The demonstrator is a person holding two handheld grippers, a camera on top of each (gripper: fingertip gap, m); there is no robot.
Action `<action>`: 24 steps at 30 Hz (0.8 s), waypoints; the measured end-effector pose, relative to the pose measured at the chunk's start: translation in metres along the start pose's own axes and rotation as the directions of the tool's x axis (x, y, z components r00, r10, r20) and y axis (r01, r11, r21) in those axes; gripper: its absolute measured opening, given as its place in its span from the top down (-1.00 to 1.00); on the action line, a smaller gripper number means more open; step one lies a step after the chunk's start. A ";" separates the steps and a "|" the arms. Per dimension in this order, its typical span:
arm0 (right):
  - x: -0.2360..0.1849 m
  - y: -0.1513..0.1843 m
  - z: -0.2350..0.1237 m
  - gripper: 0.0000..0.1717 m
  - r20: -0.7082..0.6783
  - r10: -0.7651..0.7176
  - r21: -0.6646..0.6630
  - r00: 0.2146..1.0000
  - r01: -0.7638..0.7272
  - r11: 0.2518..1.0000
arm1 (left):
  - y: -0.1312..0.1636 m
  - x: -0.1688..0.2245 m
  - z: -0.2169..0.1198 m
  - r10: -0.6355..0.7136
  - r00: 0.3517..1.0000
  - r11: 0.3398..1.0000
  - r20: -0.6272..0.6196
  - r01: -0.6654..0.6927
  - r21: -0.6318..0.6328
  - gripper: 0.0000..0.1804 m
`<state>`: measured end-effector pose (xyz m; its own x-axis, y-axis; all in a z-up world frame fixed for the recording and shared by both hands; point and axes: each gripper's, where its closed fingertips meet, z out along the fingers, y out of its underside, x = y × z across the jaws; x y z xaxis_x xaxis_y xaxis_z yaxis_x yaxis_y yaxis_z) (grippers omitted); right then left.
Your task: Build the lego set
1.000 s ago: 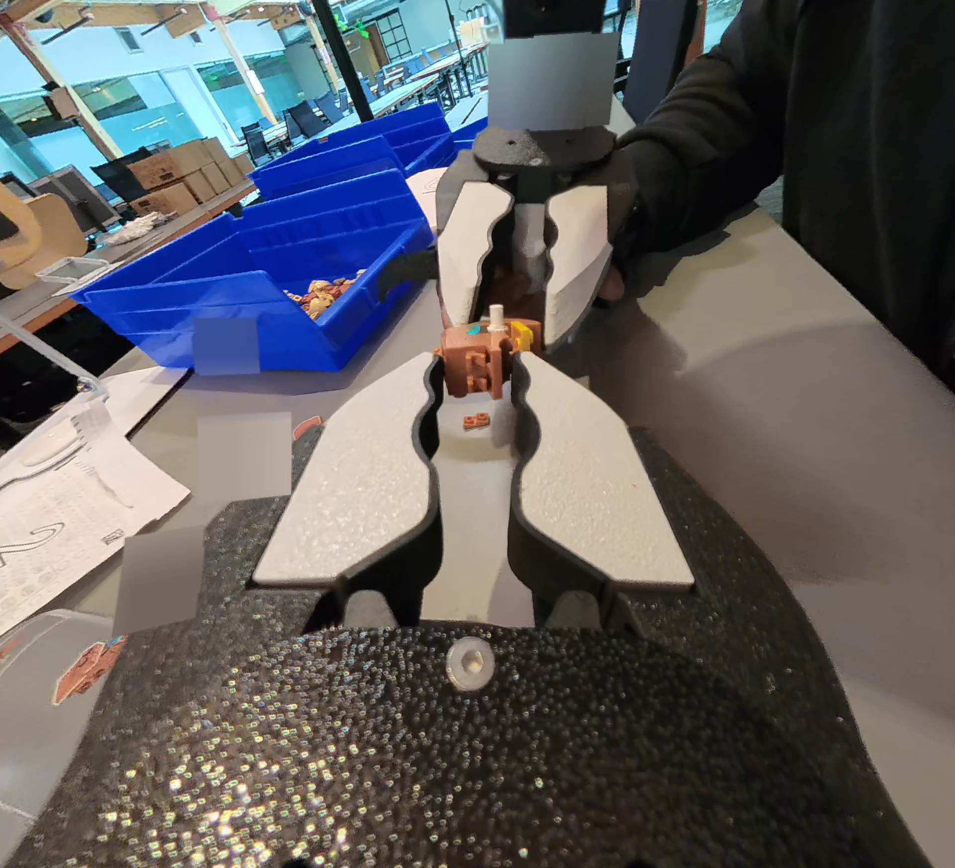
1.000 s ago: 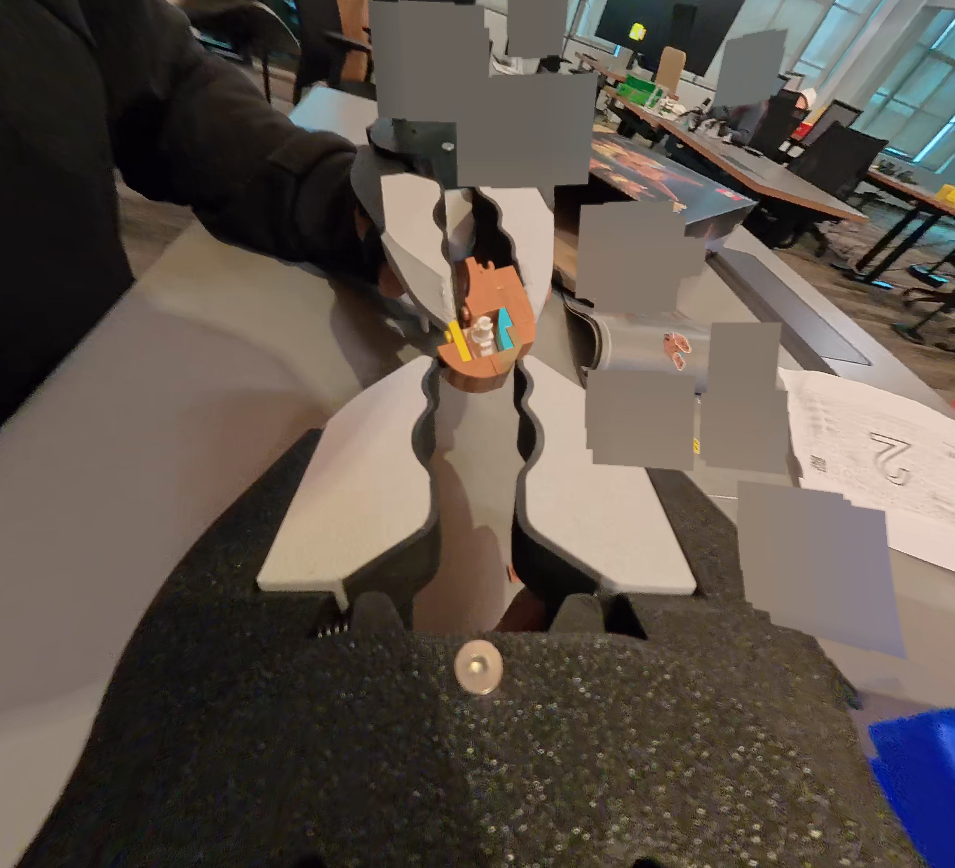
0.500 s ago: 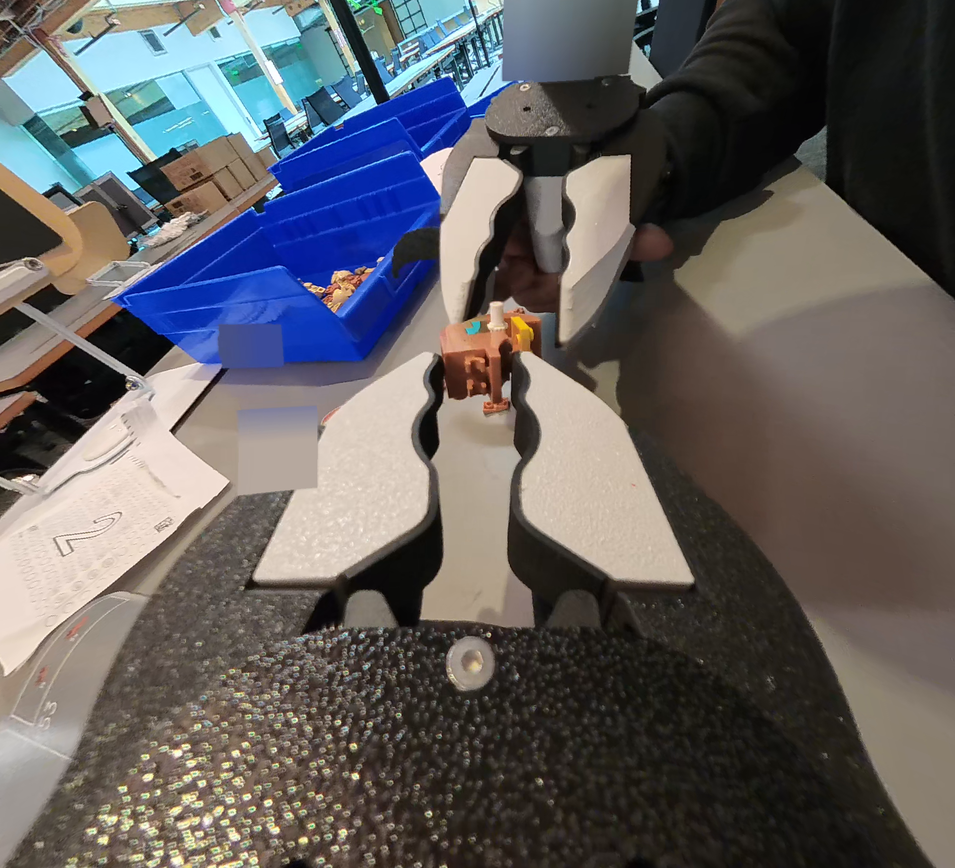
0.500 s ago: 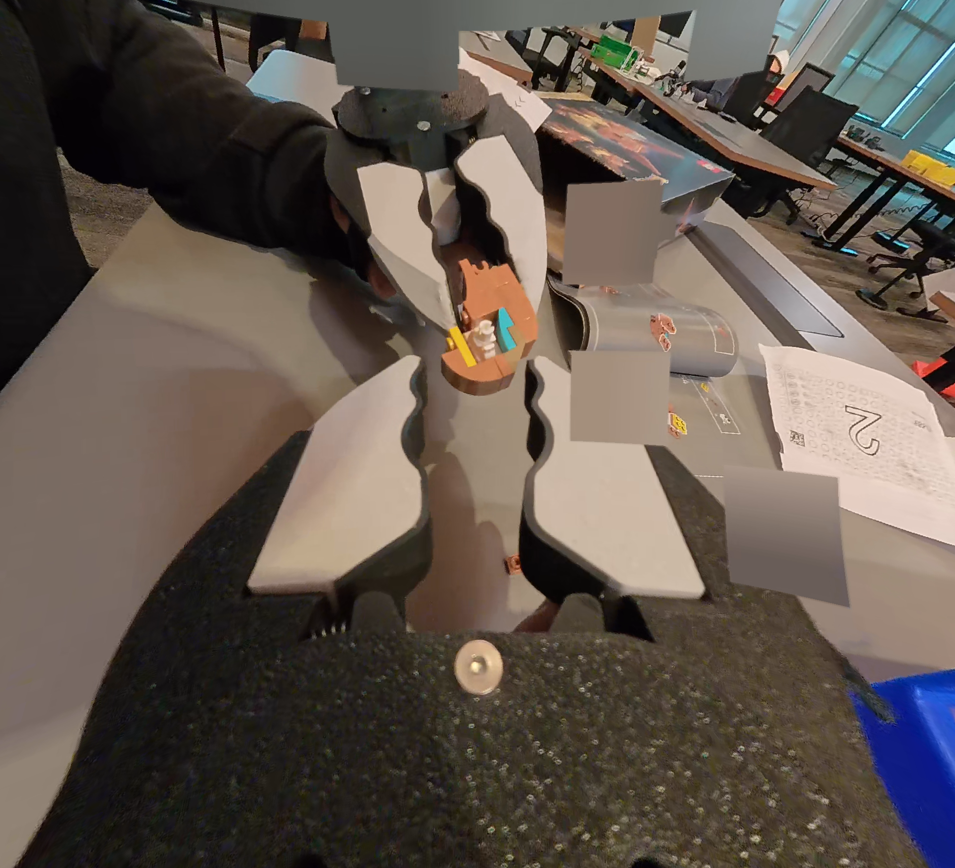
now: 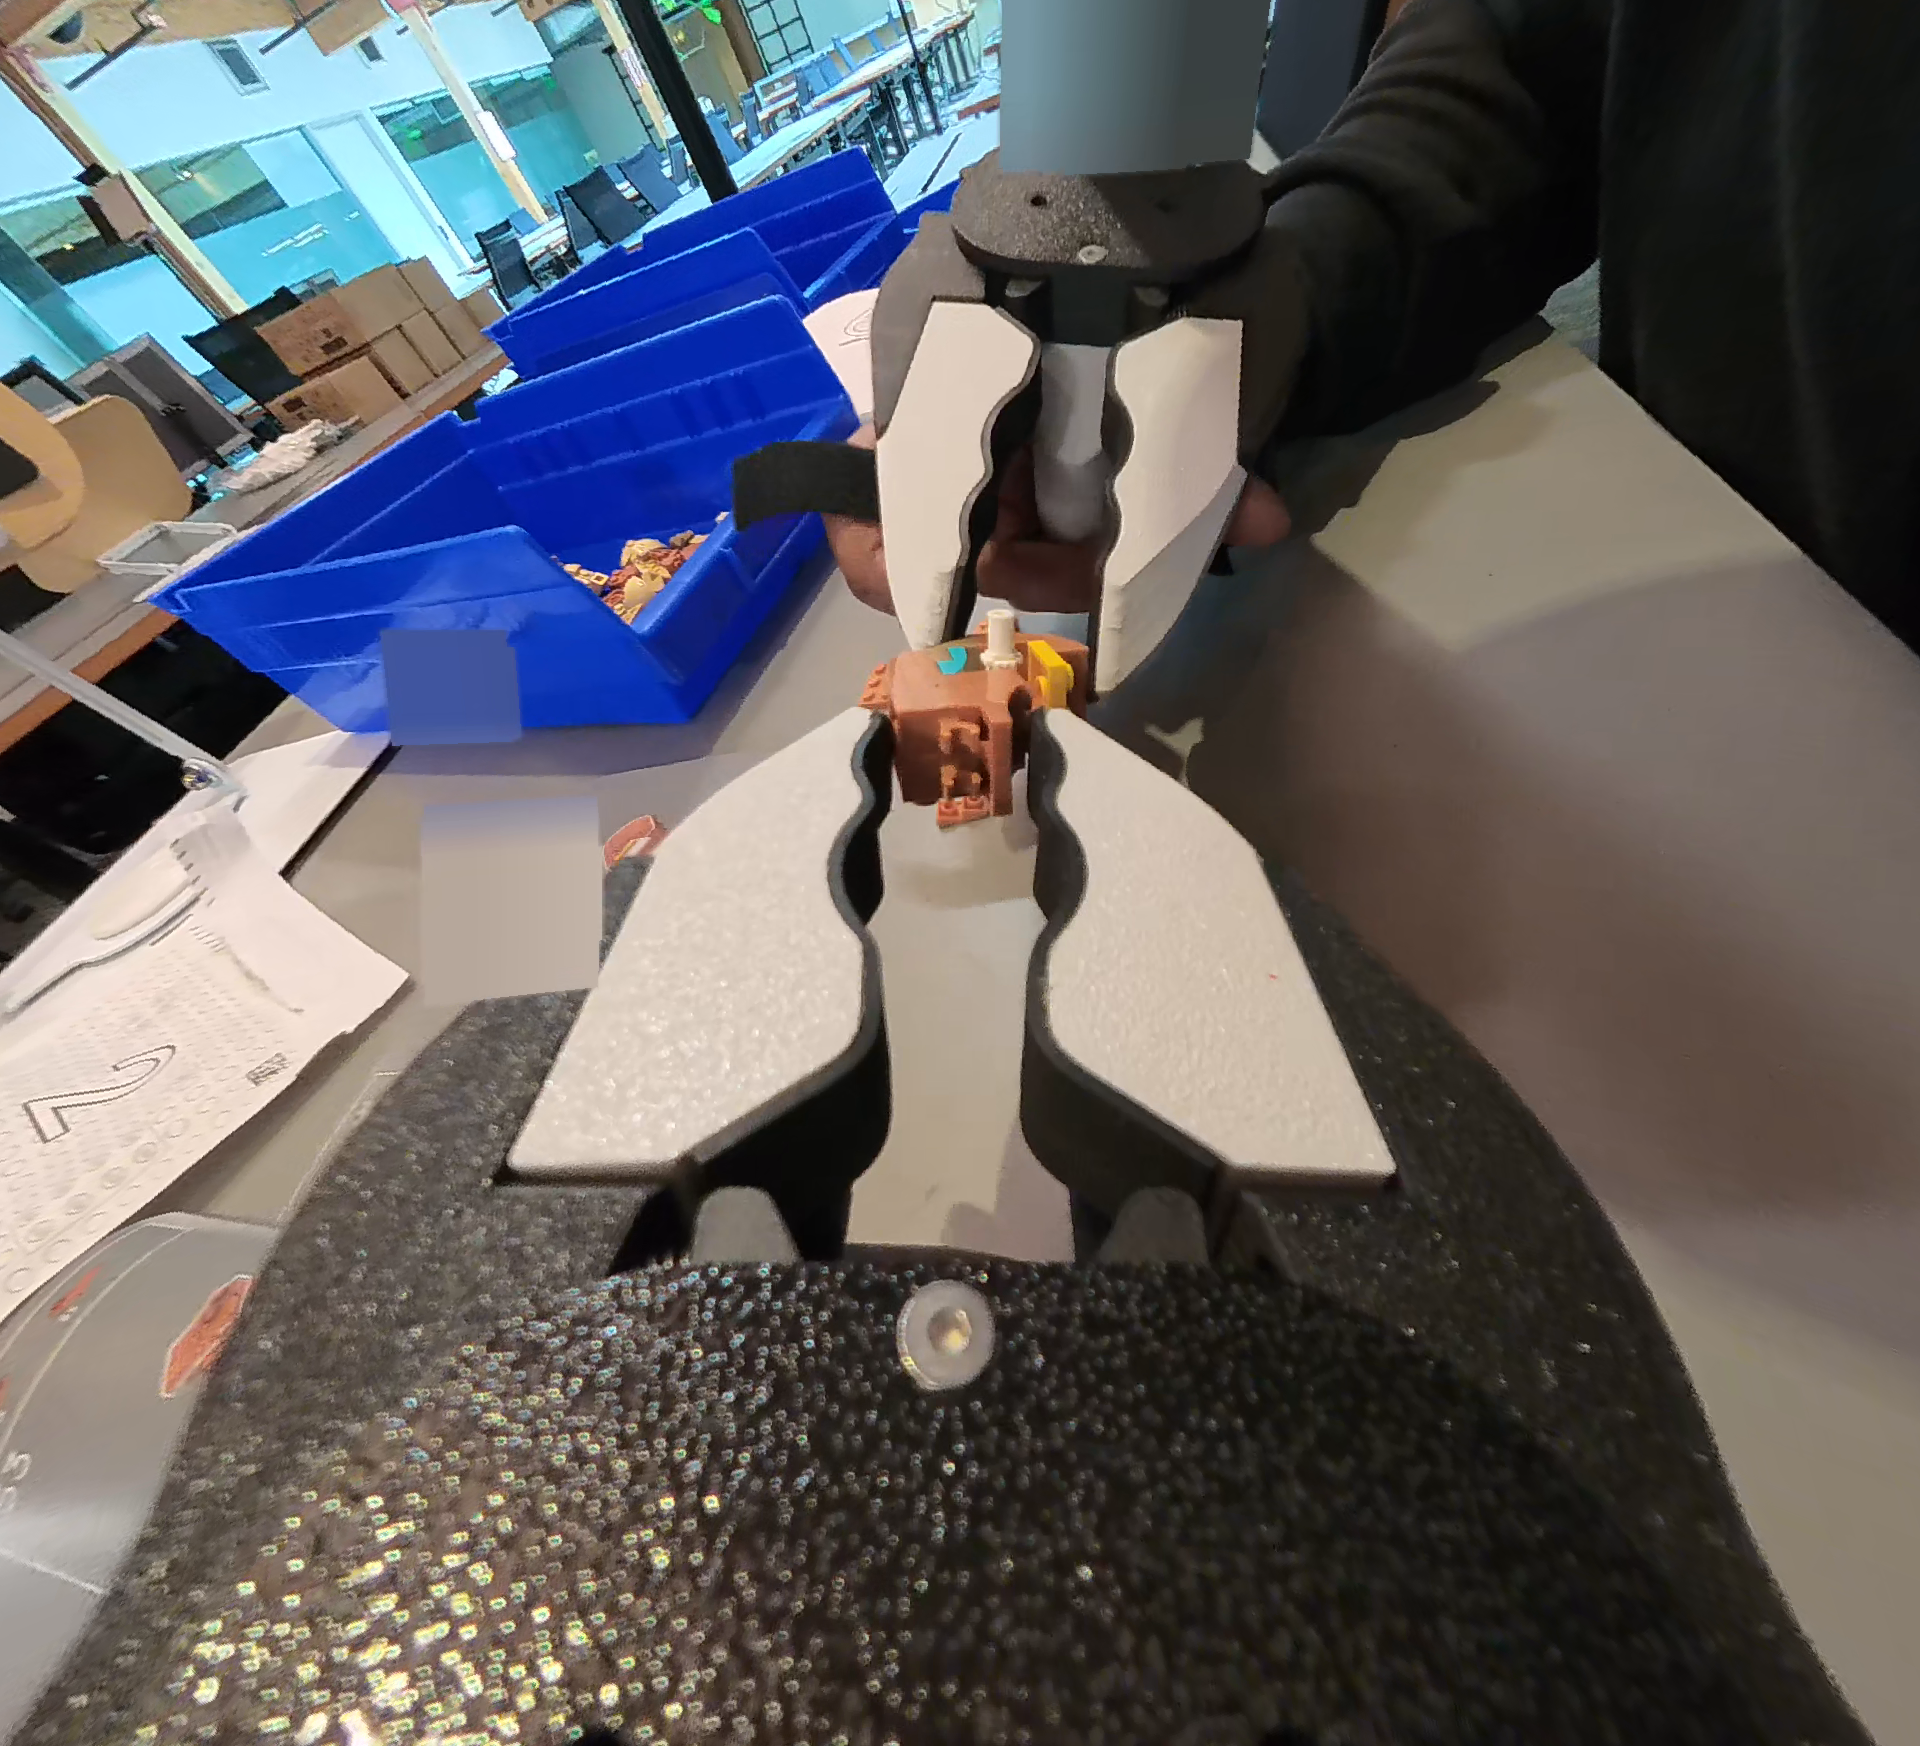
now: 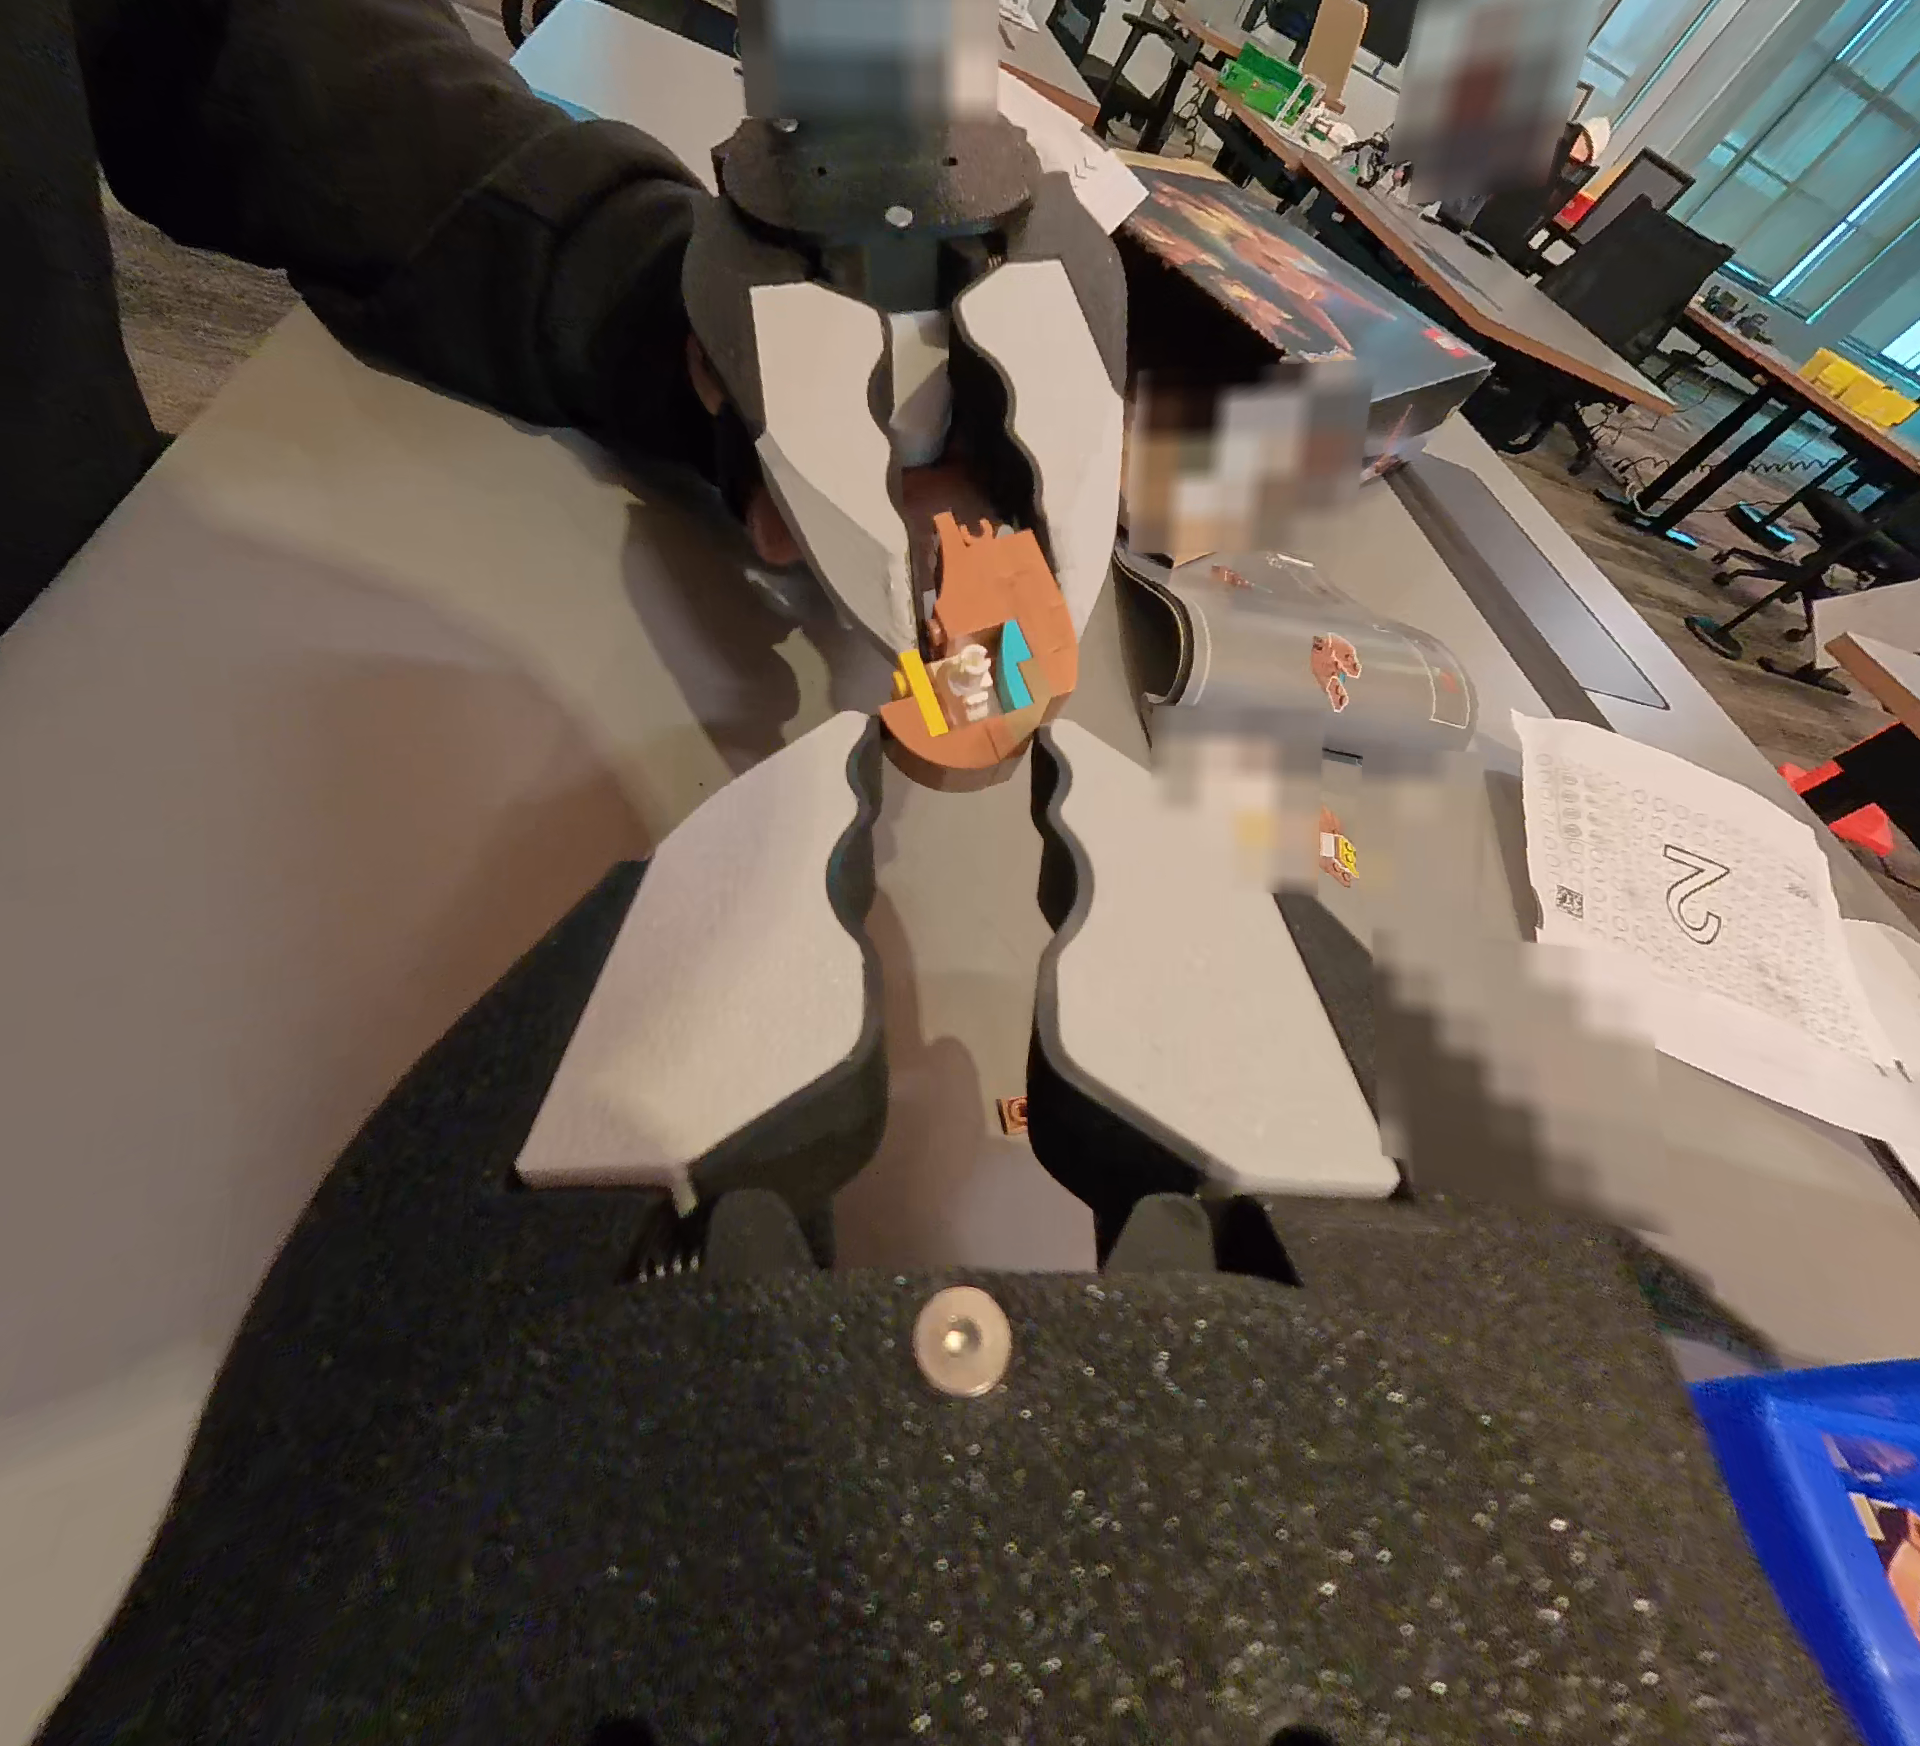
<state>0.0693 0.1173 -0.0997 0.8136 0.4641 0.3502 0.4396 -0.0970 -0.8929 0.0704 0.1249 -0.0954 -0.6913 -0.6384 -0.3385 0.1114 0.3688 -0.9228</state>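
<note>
Office table, blue bin left of left tongs — both tongs pinch one brown brick model from opposite ends, right tongs on its rounded end, held above table.

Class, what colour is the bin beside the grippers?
Blue bin; clearest in the left wrist view.
</note>
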 end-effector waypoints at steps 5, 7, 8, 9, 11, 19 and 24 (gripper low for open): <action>0.000 -0.002 -0.002 0.69 0.016 -0.009 0.013 1.000 0.009 1.000 | -0.001 0.001 0.001 -0.020 1.000 1.000 -0.006 0.021 0.014 0.73; 0.000 -0.001 -0.002 0.69 0.016 -0.017 0.011 1.000 0.016 1.000 | -0.001 0.000 0.001 -0.022 1.000 1.000 -0.006 0.022 0.014 0.73; 0.000 0.000 -0.001 0.69 0.016 -0.021 0.009 1.000 0.021 1.000 | 0.000 0.001 0.001 -0.021 1.000 1.000 -0.006 0.021 0.011 0.73; 0.000 0.000 -0.001 0.69 0.016 -0.024 0.012 1.000 0.023 1.000 | 0.000 0.001 0.001 -0.021 1.000 1.000 -0.007 0.021 0.012 0.73; 0.000 -0.002 -0.002 0.70 0.020 -0.018 0.020 1.000 0.017 1.000 | -0.002 0.001 0.000 -0.028 1.000 0.999 -0.007 0.029 0.024 0.73; -0.001 -0.001 -0.002 0.70 0.036 -0.013 0.020 0.999 0.012 1.000 | -0.004 0.002 0.000 -0.043 0.999 0.998 -0.015 0.044 0.036 0.73; -0.001 0.002 -0.002 0.71 0.041 -0.012 0.004 0.999 0.012 1.000 | -0.002 0.002 0.001 -0.035 0.999 0.999 -0.012 0.036 0.024 0.73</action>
<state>0.0695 0.1151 -0.1013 0.7922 0.5007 0.3488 0.4476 -0.0883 -0.8899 0.0691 0.1223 -0.0941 -0.7030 -0.6432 -0.3034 0.1036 0.3295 -0.9385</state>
